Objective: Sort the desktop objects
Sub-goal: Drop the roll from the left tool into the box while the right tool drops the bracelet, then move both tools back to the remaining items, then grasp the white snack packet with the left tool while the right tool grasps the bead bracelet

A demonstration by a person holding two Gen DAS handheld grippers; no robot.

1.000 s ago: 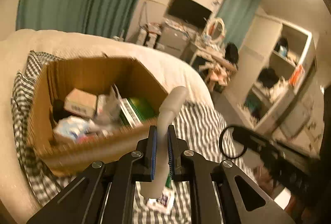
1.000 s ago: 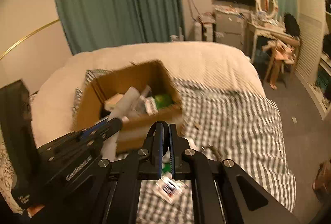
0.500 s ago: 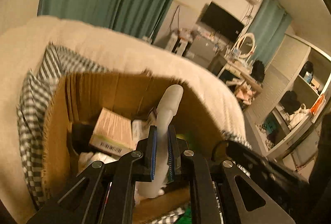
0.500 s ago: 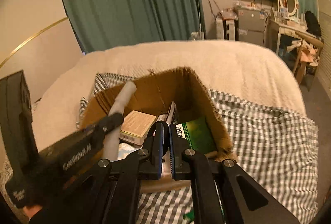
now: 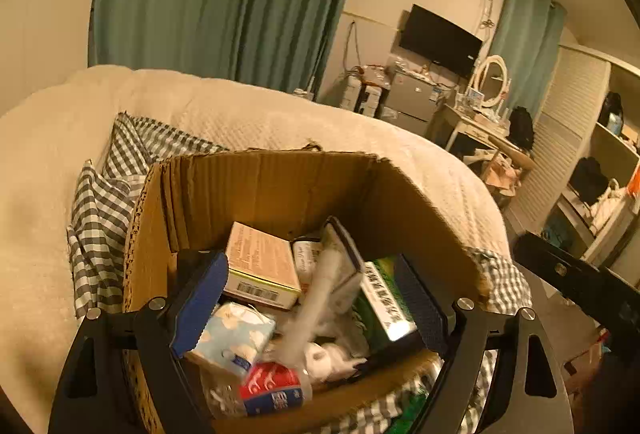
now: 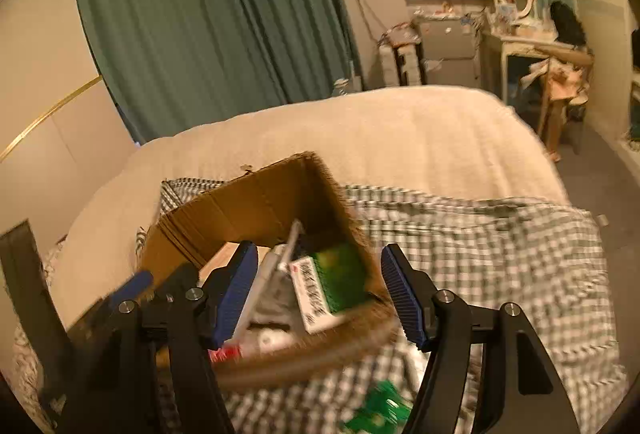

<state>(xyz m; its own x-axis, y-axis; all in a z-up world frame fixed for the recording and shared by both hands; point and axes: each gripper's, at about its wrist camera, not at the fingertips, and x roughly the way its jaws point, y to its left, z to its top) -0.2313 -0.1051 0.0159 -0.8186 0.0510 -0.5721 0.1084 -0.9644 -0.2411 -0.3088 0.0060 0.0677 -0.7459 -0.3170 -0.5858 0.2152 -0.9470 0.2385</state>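
Note:
An open cardboard box (image 5: 280, 185) sits on a checked cloth over the bed. My left gripper (image 5: 310, 306) hangs open just above it, nothing between its fingers. A pale tube (image 5: 320, 294), blurred, lies loose in the box among a tan carton (image 5: 260, 266), a green box (image 5: 384, 298), a tissue pack (image 5: 236, 334) and a red-and-blue bottle (image 5: 272, 390). My right gripper (image 6: 318, 296) is open too, over the cardboard box (image 6: 256, 209), with the green box (image 6: 332, 282) and the pale tube (image 6: 264, 282) below it.
The checked cloth (image 6: 480, 254) spreads to the right of the box, and a green packet (image 6: 380, 410) lies on it near the front. A cream bed cover (image 5: 280, 121) lies behind. The left gripper (image 6: 132, 286) shows at the right wrist view's lower left.
Both grippers moved in over the box and opened. The left one let go of the pale tube, which now lies inside the box.

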